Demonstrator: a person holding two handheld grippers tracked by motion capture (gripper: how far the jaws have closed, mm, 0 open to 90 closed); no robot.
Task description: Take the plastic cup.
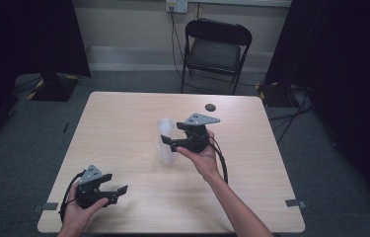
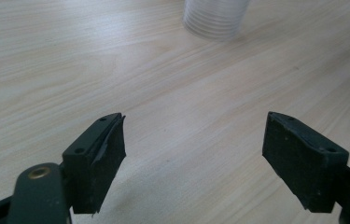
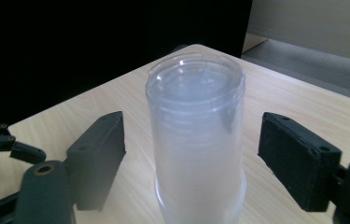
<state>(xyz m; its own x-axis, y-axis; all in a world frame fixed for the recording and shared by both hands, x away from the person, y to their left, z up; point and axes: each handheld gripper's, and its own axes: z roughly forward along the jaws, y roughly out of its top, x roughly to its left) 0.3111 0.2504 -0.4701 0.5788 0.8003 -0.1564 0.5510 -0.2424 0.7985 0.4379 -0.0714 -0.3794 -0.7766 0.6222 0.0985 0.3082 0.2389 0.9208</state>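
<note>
At mid-worktop (image 1: 123, 123), the cup stack (image 3: 195, 140) stood between your right tongs (image 3: 193, 158), spread wide. Your left tongs (image 2: 193, 154), also wide, waited near-left. Closing off-centre risked toppling the stack.

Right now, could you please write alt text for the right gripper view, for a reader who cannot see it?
A tall stack of clear plastic cups stands upside down on a light wooden table, between the open black jaws of the right gripper, which do not touch it. The left gripper shows at the left edge.
</note>
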